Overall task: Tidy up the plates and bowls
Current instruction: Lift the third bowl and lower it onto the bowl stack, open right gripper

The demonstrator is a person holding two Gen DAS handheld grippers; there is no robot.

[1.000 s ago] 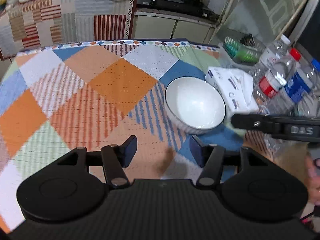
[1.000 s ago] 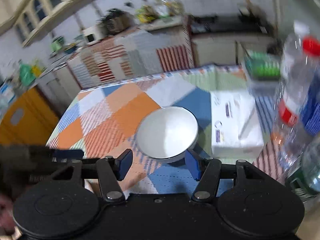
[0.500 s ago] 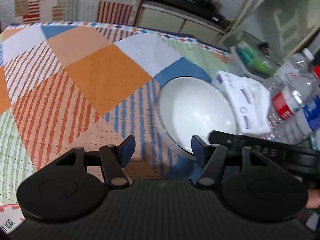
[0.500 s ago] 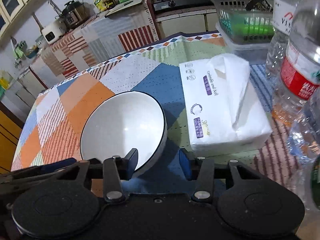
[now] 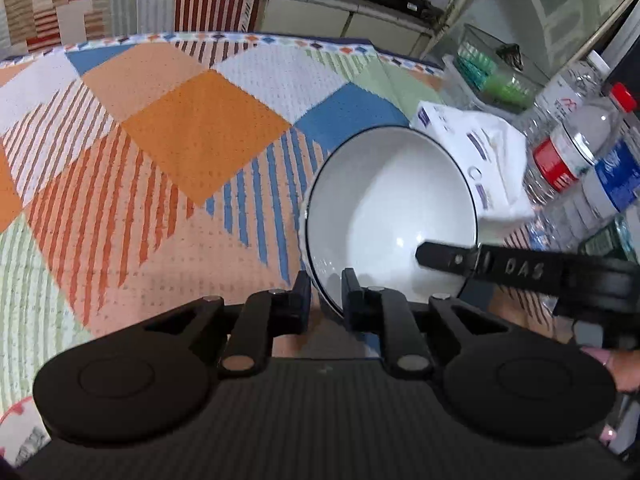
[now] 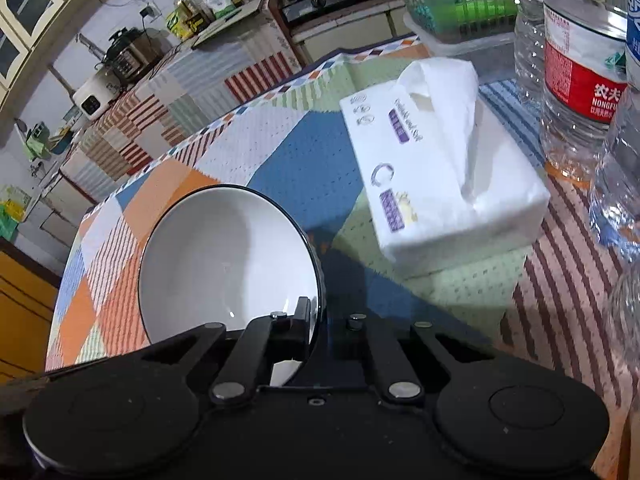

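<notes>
We are clamping both grippers, just closed, on the white bowl (image 5: 390,208) rim: left gripper (image 5: 326,294) at six o'clock, right gripper (image 6: 320,320) at five; lifting looks next.

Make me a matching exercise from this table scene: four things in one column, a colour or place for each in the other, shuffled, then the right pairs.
Things:
1. bowl
2. tissue pack
3. basket
4. red-labelled bottle

Descriptions:
A. green contents, at the table's far edge
B. white with a dark rim, its rim clamped by the left gripper and the right gripper
C. clear plastic, standing right of the tissue pack
D. white with purple print, lying flat beside the bowl

Pairs: 1-B, 2-D, 3-A, 4-C
</notes>
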